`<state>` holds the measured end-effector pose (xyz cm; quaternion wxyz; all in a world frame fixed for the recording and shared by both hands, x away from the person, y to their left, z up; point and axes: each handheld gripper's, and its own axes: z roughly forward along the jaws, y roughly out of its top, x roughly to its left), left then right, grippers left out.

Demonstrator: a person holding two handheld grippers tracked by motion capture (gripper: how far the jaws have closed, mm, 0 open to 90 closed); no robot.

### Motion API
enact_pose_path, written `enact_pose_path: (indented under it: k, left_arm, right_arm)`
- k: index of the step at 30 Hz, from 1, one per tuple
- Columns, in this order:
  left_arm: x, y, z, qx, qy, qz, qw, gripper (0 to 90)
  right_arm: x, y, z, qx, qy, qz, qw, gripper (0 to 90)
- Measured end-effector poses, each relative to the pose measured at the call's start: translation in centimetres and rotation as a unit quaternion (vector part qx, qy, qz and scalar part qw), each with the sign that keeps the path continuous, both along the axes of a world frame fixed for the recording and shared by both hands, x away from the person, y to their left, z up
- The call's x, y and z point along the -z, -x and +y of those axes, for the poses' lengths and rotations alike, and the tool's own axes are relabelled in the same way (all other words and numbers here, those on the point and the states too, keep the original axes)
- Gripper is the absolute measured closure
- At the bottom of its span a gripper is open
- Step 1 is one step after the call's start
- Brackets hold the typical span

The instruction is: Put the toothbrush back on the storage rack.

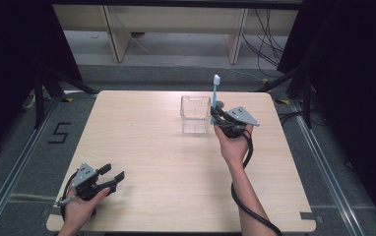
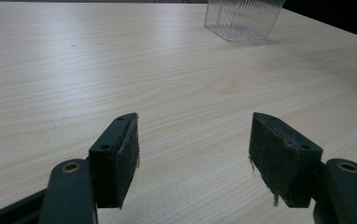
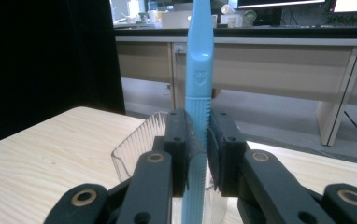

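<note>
A pale wood-grain desk [image 1: 176, 162] stands on grey flooring between dark curtains, with light-coloured benches and loose cables along the far wall. Near the middle of the desk's far edge sits a clear ribbed plastic container [image 1: 195, 114], upright and open at the top. Just beside it, on the side toward the desk's right edge, the person's right hand [image 1: 233, 145] holds the right gripper [image 1: 215, 112] raised above the desk. Its jaws are clamped on the ribbed lower handle of a light blue toothbrush [image 1: 214, 96], which stands nearly upright with its white bristle head at the top; in the right gripper view the handle [image 3: 198, 70] rises straight between the two black pads, with the container's rim low behind them. From the high view the brush is at the container's right wall, and whether they touch cannot be told. At the desk's near left corner the left hand [image 1: 80, 204] holds the left gripper [image 1: 113, 173] low over the bare wood, well apart from the container, its jaws standing wide with nothing between them; the left gripper view shows the container's base [image 2: 242, 21] far ahead.
</note>
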<state>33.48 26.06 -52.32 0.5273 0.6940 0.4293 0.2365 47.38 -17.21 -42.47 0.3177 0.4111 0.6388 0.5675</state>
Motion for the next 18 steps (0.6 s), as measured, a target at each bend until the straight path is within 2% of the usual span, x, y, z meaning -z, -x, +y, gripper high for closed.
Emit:
enact_pose_path:
  k: [1, 5, 6, 9, 14, 15, 17, 18]
  left_arm:
    - [0.0, 0.0, 0.0, 0.000, 0.000, 0.000, 1.0000, 32.9]
    - [0.0, 0.0, 0.0, 0.000, 0.000, 0.000, 1.0000, 32.9]
    - [0.0, 0.0, 0.0, 0.000, 0.000, 0.000, 1.0000, 32.9]
    - [0.0, 0.0, 0.0, 0.001, 0.000, 0.000, 1.0000, 32.9]
    - [0.0, 0.0, 0.0, 0.001, 0.001, 0.000, 1.0000, 32.9]
    - [0.0, 0.0, 0.0, 0.001, 0.001, 0.000, 1.0000, 32.9]
    - [0.0, 0.0, 0.0, 0.001, 0.000, 0.000, 1.0000, 32.9]
    - [0.0, 0.0, 0.0, 0.001, 0.000, 0.000, 1.0000, 32.9]
  right_arm:
    - [0.0, -0.1, 0.1, 0.002, -0.005, -0.003, 1.0000, 79.1]
    - [-0.2, -0.4, 0.3, 0.002, 0.001, -0.013, 0.9999, 79.1]
    - [-0.3, -0.4, 0.4, 0.005, -0.005, -0.009, 0.9999, 79.0]
    - [-0.4, -0.7, 0.4, 0.004, 0.000, -0.016, 0.9999, 79.0]
    - [-0.5, -0.9, 0.6, 0.015, -0.009, -0.013, 0.9998, 79.0]
    - [-0.4, -1.0, 0.6, 0.014, -0.013, -0.017, 0.9997, 79.1]
    - [-0.6, -1.2, 0.6, 0.013, -0.004, -0.021, 0.9997, 79.1]
    - [-0.5, -1.3, 0.8, 0.014, -0.011, -0.023, 0.9996, 79.0]
